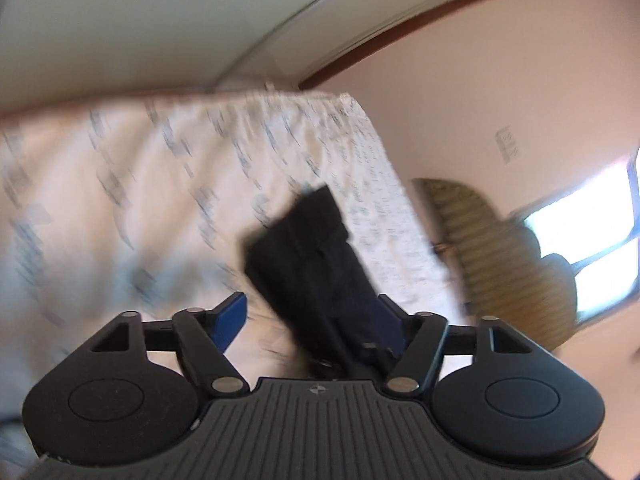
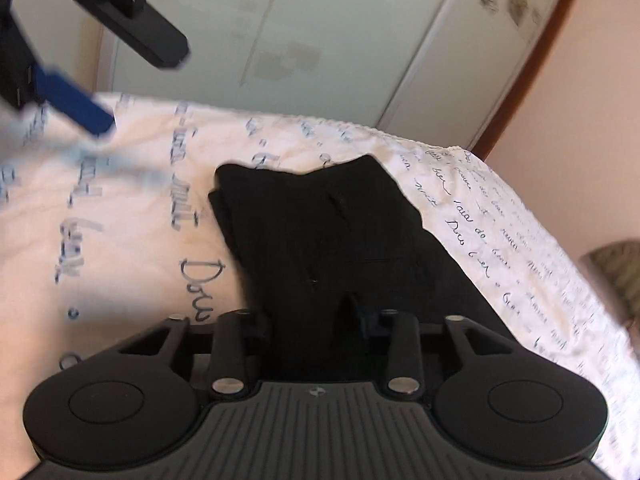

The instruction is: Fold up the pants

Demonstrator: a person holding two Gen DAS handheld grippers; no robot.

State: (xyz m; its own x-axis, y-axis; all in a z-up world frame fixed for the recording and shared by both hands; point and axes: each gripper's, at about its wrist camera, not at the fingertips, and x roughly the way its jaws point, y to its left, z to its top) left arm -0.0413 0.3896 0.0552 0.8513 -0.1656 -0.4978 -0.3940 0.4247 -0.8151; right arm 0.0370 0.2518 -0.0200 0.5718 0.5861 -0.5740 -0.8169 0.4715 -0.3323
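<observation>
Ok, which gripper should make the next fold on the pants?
Right. The right gripper sits at the near edge of the black pants; the left gripper hangs open over the sheet, apart from them.

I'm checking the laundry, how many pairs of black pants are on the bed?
1. The black pants lie folded on the script-print sheet near the bed's right edge; more may be out of view.

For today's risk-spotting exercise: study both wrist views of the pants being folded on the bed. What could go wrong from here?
1. The black pants lie close to the edge of the bed sheet; a tug might drag them off.
2. The left gripper is open, so it may not steady the bundle.
3. The right gripper sits deep in the fabric; lifting could undo the fold.
</observation>
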